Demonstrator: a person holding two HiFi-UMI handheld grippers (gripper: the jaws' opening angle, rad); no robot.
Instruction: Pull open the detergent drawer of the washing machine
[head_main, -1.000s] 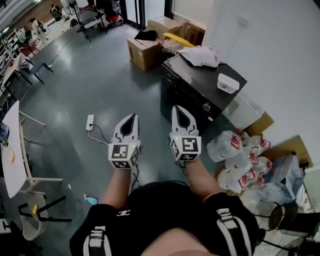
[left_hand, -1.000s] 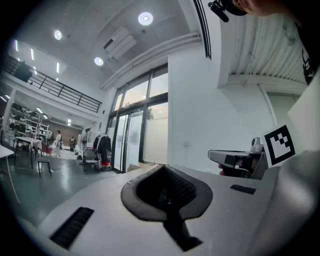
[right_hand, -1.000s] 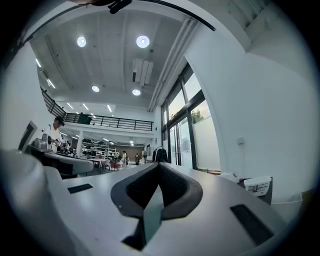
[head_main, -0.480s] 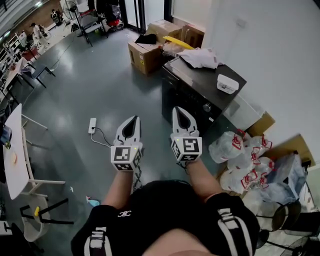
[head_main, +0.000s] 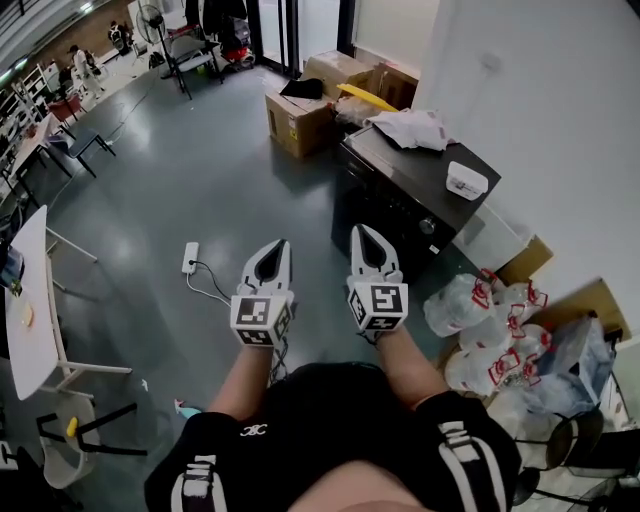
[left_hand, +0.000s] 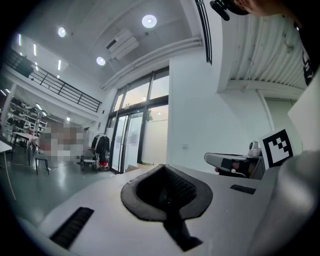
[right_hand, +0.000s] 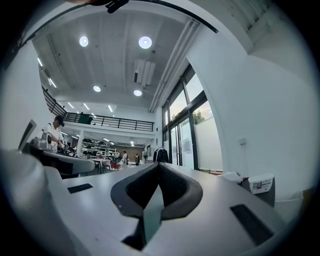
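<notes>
The left gripper (head_main: 282, 246) has its fingers pressed together on nothing, and the right gripper (head_main: 363, 232) is the same; both are held out front, ready to reach. The black washing machine (head_main: 405, 170) stands just ahead on the right, its drawer not yet touched.

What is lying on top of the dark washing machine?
A crumpled white bundle lies at the far end of the washing machine, and a small white box sits at the corner toward the wall. Whatever is under the bundle is covered.
</notes>
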